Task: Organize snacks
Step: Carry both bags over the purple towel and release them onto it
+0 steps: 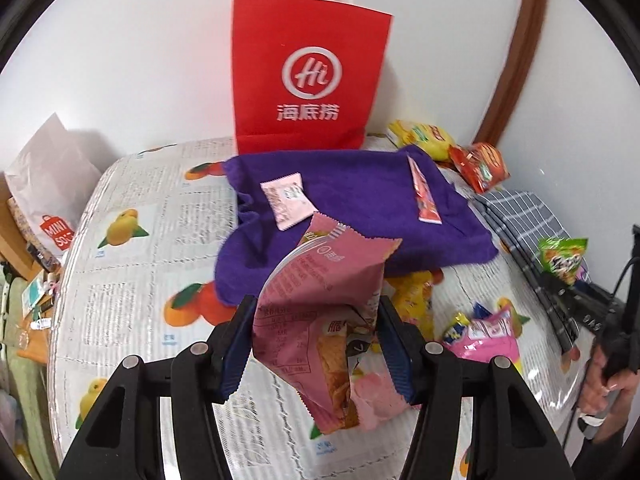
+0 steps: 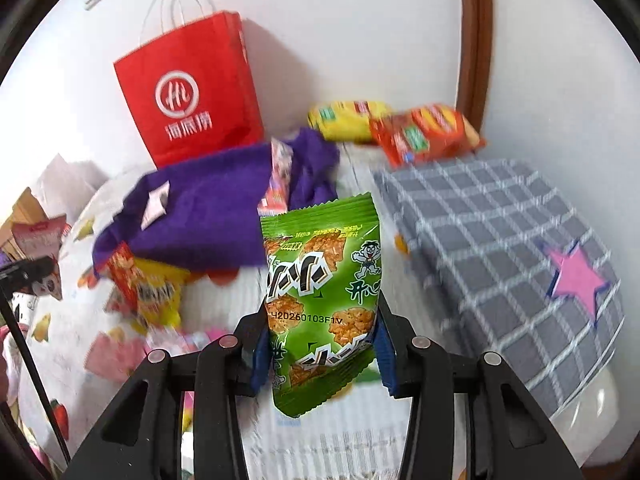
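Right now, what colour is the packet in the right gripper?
Green packet, clearest in the right wrist view.

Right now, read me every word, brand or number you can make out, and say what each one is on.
"Hi" and "海底捞": red bag.
"MINI SO": white bag.
"H20260103F1V": green packet, shut in the right gripper.
Pink packet in the left gripper: print too blurred to read.
Other snack wrappers: too small or blurred.

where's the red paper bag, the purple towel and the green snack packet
red paper bag [image 1: 308,80], left wrist view, on its printed front face
purple towel [image 1: 360,208], left wrist view, on its bare middle
green snack packet [image 2: 324,304], right wrist view, on its front above the date print
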### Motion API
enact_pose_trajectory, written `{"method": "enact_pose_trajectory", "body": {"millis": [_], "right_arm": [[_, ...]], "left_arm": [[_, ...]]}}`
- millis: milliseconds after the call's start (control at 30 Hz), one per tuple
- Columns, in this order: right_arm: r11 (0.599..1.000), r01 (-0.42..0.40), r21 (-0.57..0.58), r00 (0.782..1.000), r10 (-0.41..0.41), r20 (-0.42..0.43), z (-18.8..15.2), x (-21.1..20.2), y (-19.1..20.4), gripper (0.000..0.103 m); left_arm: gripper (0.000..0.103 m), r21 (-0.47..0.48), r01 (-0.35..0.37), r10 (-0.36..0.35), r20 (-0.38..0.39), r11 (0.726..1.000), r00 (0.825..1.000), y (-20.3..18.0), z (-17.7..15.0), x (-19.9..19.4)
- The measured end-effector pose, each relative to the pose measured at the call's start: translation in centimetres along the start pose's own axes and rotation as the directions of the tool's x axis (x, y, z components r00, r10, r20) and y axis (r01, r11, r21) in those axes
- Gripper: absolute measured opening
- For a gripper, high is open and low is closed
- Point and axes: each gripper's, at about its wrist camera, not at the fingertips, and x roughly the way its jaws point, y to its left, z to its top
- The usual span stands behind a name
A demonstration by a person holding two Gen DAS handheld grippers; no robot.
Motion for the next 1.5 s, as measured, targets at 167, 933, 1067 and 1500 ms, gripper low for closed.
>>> {"method": "enact_pose_trajectory", "body": {"millis": [167,933,1067,1500], "right_arm": [[0.999,-0.018,-0.035,0.999,0.020,0.043,3.6,0.3,1.9,0.043],[0.987,-0.160,0.035,0.987,0.160,-0.005,9.6,12.5,4.6,0.043],[0.980,-0.179,0.086,0.984,0.180,-0.001,8.4,13.9,3.8,0.043],[0.976,-0.214,0.049,0.969,0.218,-0.116,6.9,16.4,3.6,0.043]], "left_arm": [[0.056,-0.039,-0.027,0.028,0.014,0.999,1.000,0.9,1.5,0.2],[0.056,-0.077,-0.138,0.140,0.023,0.987,0.990,1.5,6.4,9.6],[0.056,-0.102,-0.132,0.135,0.018,0.986,0.991,2.2,6.5,11.1],[0.056,-0.176,-0.091,0.097,0.025,0.980,0.995,3.5,5.5,12.1]]}}
